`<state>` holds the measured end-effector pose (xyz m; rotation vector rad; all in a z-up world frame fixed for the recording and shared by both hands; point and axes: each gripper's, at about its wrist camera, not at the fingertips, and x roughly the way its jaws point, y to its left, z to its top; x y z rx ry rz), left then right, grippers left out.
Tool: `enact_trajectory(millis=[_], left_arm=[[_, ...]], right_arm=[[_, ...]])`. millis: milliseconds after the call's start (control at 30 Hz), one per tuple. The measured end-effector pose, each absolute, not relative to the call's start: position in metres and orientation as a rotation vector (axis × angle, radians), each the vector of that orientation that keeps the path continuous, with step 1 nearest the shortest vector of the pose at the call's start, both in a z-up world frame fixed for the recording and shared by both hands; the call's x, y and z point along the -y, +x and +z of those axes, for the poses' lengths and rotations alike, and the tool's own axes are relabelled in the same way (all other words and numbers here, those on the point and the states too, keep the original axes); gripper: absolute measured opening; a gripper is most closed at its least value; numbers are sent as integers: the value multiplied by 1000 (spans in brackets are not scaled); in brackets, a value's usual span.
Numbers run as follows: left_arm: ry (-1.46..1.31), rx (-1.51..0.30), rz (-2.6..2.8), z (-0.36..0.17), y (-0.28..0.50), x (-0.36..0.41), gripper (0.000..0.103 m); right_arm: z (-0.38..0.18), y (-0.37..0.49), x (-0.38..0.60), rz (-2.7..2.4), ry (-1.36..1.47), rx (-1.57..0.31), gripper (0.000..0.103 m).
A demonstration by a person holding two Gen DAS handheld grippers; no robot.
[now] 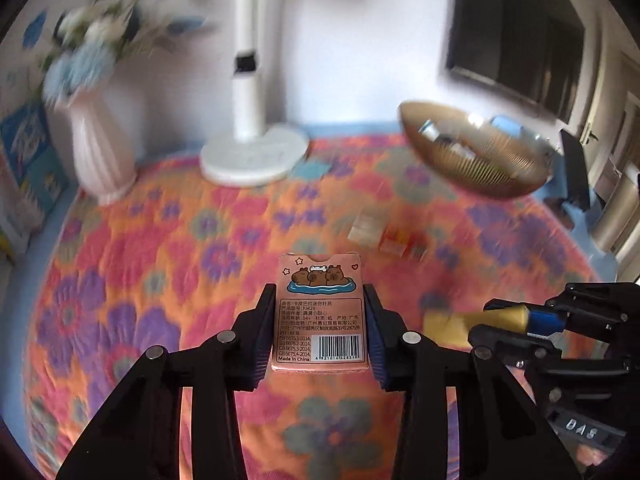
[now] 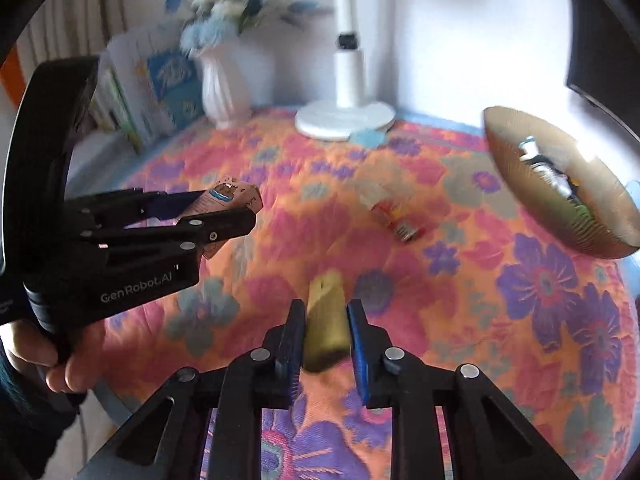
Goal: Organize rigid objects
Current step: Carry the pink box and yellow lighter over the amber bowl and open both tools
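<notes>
My left gripper (image 1: 320,288) is shut on a pink card box (image 1: 320,312) printed with cartoon animals and a barcode, held upright above the flowered cloth. From the right wrist view the same gripper (image 2: 234,208) shows at the left with the box (image 2: 236,196) in its jaws. My right gripper (image 2: 326,306) is shut on a yellow-green block (image 2: 325,320), which sticks out forward between the pads. In the left wrist view that gripper (image 1: 484,318) sits at the lower right with the golden block (image 1: 444,326).
A golden ribbed bowl (image 1: 476,152) (image 2: 560,184) holding small items stands at the right. Small packets (image 1: 392,236) (image 2: 394,216) lie mid-cloth. At the back stand a white lamp base (image 1: 252,156), a pink vase (image 1: 100,148) with blue flowers, and books (image 2: 160,84).
</notes>
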<state>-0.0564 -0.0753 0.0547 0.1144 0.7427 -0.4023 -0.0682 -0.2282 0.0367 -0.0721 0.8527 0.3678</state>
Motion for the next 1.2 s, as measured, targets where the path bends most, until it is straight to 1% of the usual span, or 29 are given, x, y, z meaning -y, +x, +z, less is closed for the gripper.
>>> enact_trajectory(millis=[100, 267, 333, 367, 400, 433, 467, 500, 633, 700, 800, 900, 1067, 1133, 1200], left_arm=[[137, -691, -435, 88, -43, 102, 37], [101, -662, -489, 120, -14, 137, 37], [95, -659, -503, 124, -7, 146, 37], [89, -661, -516, 124, -7, 149, 37], [85, -666, -527, 121, -7, 149, 37], [85, -672, -529, 117, -7, 150, 37], [88, -678, -525, 113, -8, 150, 37], [94, -688, -523, 108, -9, 149, 37], [146, -717, -504, 94, -15, 146, 37], [146, -715, -505, 94, -15, 141, 37], [97, -728, -504, 94, -11, 132, 37], [97, -729, -499, 93, -13, 128, 37], [143, -724, -488, 90, -19, 124, 37], [151, -729, -481, 87, -19, 123, 37], [148, -735, -483, 86, -16, 124, 37]], right_arm=[[59, -61, 255, 318, -20, -814, 13], [96, -38, 315, 207, 38, -777, 12], [101, -31, 334, 239, 62, -801, 12], [97, -29, 339, 285, 74, -837, 13], [91, -28, 341, 314, 80, -868, 21], [79, -27, 338, 333, 78, -921, 36], [69, -29, 335, 328, 64, -949, 42], [59, -32, 330, 323, 40, -961, 45], [19, -38, 305, 370, -80, -1047, 45], [12, -45, 297, 373, -170, -1035, 45], [7, -40, 287, 335, -266, -1017, 52], [5, -19, 277, 376, -281, -1005, 53], [3, 11, 265, 428, -262, -1001, 52], [4, 13, 265, 439, -232, -990, 31], [4, 6, 263, 444, -233, -977, 25]])
